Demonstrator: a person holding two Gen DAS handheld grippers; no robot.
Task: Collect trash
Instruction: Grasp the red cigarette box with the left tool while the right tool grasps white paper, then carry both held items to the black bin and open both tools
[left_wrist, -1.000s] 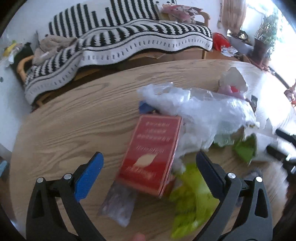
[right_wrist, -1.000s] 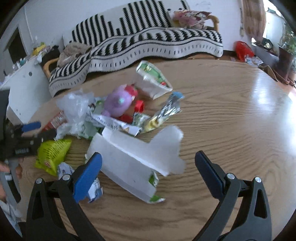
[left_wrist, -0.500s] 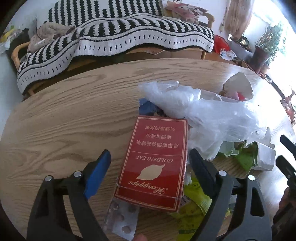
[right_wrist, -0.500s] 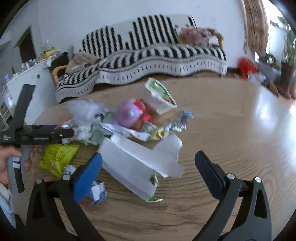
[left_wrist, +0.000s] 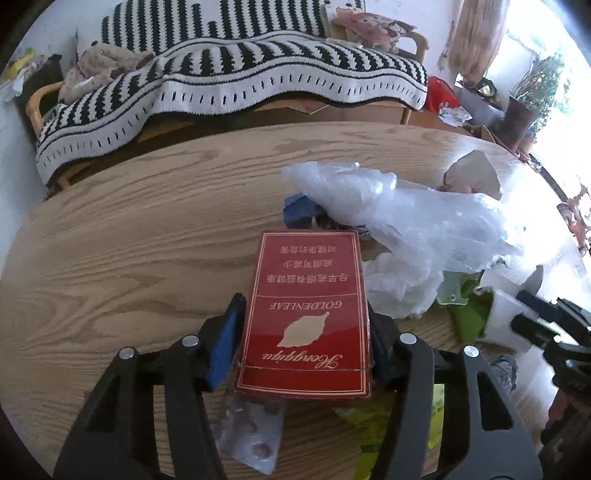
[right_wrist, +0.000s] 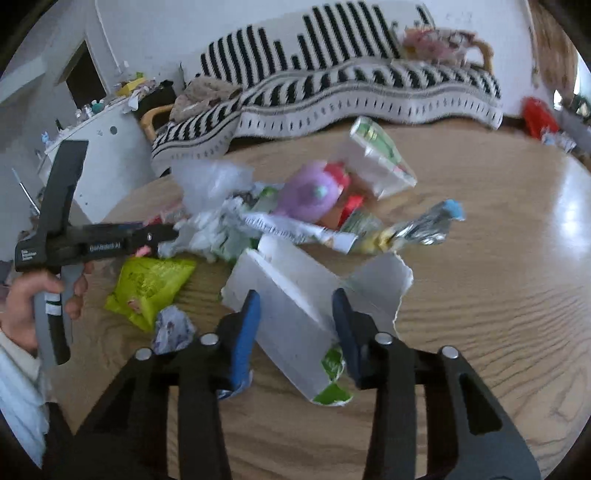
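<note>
Left wrist view: your table (left_wrist: 110, 240), a rounded wooden top, has wide bare room on its left half, and its curved far edge runs in front of a sofa under a striped black-and-white blanket (left_wrist: 240, 77). The trash is heaped on the right half. Largest there is a crumpled clear plastic bag (left_wrist: 413, 214), lying just beyond and to the right of a red cigarette box (left_wrist: 306, 310). Your left hand-held gripper (left_wrist: 306, 332) has that box between its fingers; the jaws are closing, the blue pad at the box's left edge and the black one at its right, both apparently touching. A blister pack of pills (left_wrist: 255, 432) pokes out from under the box's near edge.

In the right wrist view, the table (right_wrist: 498, 295) is open and bare all the way to its right edge. A torn white carton (right_wrist: 295, 306) lies at the near edge of the heap, and your right hand-held gripper (right_wrist: 295, 325) straddles it, jaws closing, with gaps still showing between the pads and the carton. Left of it lie a yellow-green snack bag (right_wrist: 147, 284) and a small crumpled wrapper (right_wrist: 173, 328). Your left hand (right_wrist: 29, 302) grips its tool at the table's left edge.
</note>
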